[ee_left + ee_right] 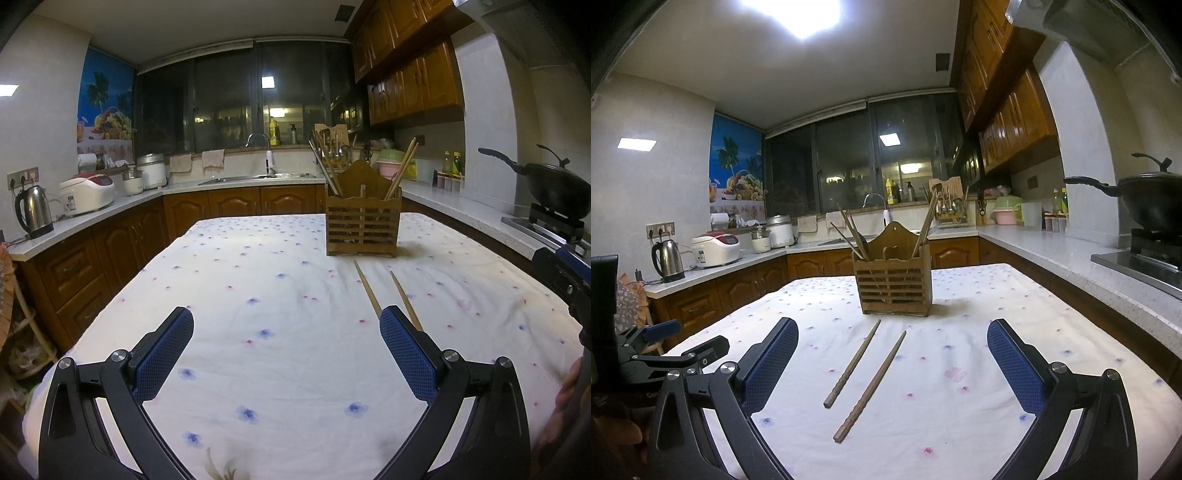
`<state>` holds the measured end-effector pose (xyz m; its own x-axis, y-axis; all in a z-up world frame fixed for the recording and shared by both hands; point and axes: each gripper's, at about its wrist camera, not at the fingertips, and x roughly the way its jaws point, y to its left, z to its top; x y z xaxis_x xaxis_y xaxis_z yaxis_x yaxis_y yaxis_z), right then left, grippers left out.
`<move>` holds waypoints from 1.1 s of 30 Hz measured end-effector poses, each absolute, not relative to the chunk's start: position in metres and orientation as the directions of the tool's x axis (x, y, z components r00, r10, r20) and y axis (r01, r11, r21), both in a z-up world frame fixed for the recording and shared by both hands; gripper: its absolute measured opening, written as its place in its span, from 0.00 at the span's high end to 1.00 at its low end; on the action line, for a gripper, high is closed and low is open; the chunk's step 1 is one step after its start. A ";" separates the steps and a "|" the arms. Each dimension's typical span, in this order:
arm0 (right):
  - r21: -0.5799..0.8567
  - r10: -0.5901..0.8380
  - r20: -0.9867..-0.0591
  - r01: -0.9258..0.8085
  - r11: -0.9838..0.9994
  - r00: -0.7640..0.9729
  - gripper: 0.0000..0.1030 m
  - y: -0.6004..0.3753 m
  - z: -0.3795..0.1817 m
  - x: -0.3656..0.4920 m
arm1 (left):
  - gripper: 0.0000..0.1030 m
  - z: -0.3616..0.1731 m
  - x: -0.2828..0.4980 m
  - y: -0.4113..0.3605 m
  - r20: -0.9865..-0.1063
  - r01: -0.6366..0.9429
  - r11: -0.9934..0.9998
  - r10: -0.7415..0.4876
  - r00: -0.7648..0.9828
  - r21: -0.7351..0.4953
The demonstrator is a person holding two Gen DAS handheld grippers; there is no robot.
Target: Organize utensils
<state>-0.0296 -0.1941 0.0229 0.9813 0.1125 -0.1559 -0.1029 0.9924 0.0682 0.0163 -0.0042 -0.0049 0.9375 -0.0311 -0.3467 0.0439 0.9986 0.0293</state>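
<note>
We hold both tools low over the table (979, 295), which is covered with a white flowered cloth, and neither one carries anything. The right gripper (892, 343) has its blue pads spread wide, and the two loose chopsticks (866, 376) lie on the cloth right between its fingers, side by side but apart, thick ends toward us. We think this is the reason for the wide opening: the fingers can come down around one stick. The left gripper (286, 332) is also fully open and empty; the chopsticks run past its right finger, so it waits at the side. The wooden chopstick holder (892, 284) stands upright just behind the sticks. Some chopsticks already lean in its left and right compartments. In our judgement the two on the cloth belong there too.
</note>
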 end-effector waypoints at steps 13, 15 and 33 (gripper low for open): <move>0.071 0.114 -0.159 -0.104 0.992 0.981 0.00 -0.194 0.023 -0.029 | 0.00 -0.004 0.016 -0.004 -0.347 0.043 0.999 -0.030 0.937 0.029; 0.073 0.115 -0.162 -0.105 0.992 0.980 0.00 -0.193 0.022 -0.030 | 0.00 -0.004 0.016 -0.005 -0.347 0.043 0.999 -0.030 0.937 0.029; 0.079 0.117 -0.168 -0.105 0.991 0.979 0.00 -0.189 0.022 -0.032 | 0.00 -0.006 0.018 -0.004 -0.351 0.046 0.999 -0.034 0.936 0.026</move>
